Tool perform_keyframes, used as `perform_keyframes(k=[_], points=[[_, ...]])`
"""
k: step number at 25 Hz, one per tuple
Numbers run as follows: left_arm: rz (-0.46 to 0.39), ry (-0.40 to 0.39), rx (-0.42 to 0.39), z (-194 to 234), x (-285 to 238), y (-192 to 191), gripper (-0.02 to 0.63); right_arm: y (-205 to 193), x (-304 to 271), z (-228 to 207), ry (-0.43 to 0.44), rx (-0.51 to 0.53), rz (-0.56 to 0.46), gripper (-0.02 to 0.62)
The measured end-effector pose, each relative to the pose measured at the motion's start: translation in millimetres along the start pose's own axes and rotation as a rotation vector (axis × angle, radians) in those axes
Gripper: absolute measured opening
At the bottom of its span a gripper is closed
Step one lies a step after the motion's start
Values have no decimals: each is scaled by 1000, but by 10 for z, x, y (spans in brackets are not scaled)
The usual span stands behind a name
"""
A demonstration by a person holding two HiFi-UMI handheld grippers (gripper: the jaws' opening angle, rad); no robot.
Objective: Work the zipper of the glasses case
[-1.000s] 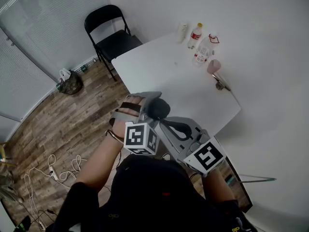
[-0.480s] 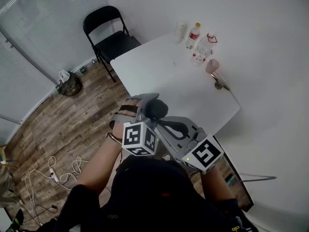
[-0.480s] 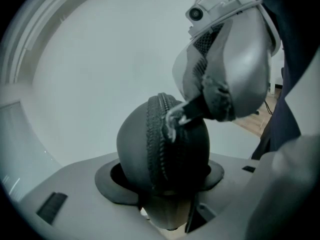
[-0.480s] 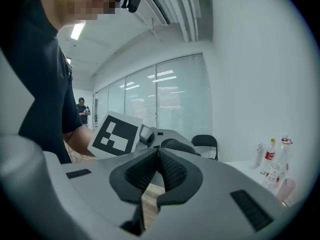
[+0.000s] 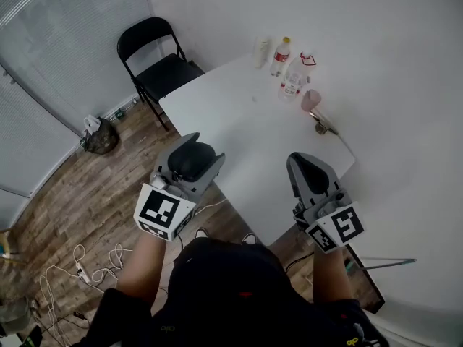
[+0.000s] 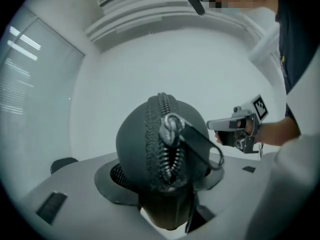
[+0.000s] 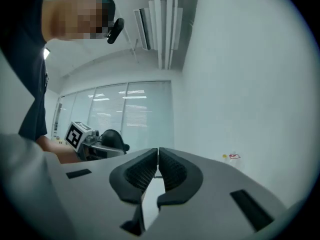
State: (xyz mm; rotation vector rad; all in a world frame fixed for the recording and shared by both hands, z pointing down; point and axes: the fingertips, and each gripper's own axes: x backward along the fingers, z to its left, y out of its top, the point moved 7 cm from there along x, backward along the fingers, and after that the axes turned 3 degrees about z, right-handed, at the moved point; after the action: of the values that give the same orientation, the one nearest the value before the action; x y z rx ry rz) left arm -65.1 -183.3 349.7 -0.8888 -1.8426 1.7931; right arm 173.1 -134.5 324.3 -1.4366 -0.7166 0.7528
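Glasses case (image 6: pixel 150 149), dark and rounded, sits clamped between the fingers (image 6: pixel 111 180) of the left gripper (image 6: pixel 165 184). It is held off the worktop, with one end facing that gripper's camera. Its zipper (image 6: pixel 159 119) runs down the middle of that end. The metal slider (image 6: pixel 171 126) sits partway along, and a dark pull tab (image 6: pixel 200 145) hangs off to its right. Below the slider the teeth look parted. The right gripper (image 7: pixel 158 169) is well apart to the right of the left fingers. Its own fingers (image 7: pixel 137 173) are pressed together with nothing between them. A white worktop (image 5: pixel 239 121) lies beyond both pairs of fingers, with bottles (image 5: pixel 282 56) at its far corner and a black chair (image 5: pixel 155 56) past its far-left side.
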Motion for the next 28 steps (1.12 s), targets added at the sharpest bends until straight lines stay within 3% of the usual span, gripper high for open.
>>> perform_keyframes(k=[6,12,28], points=[[-82,73,113,230,292,166,268,7,236,-379,-167,-25,-36,21],[-148,128,191,360,525,201,268,19,388,-501,-281,3,-50,20],[-156,87,229,318,583,196,268,20,440,-382,-293,22,-25,20]])
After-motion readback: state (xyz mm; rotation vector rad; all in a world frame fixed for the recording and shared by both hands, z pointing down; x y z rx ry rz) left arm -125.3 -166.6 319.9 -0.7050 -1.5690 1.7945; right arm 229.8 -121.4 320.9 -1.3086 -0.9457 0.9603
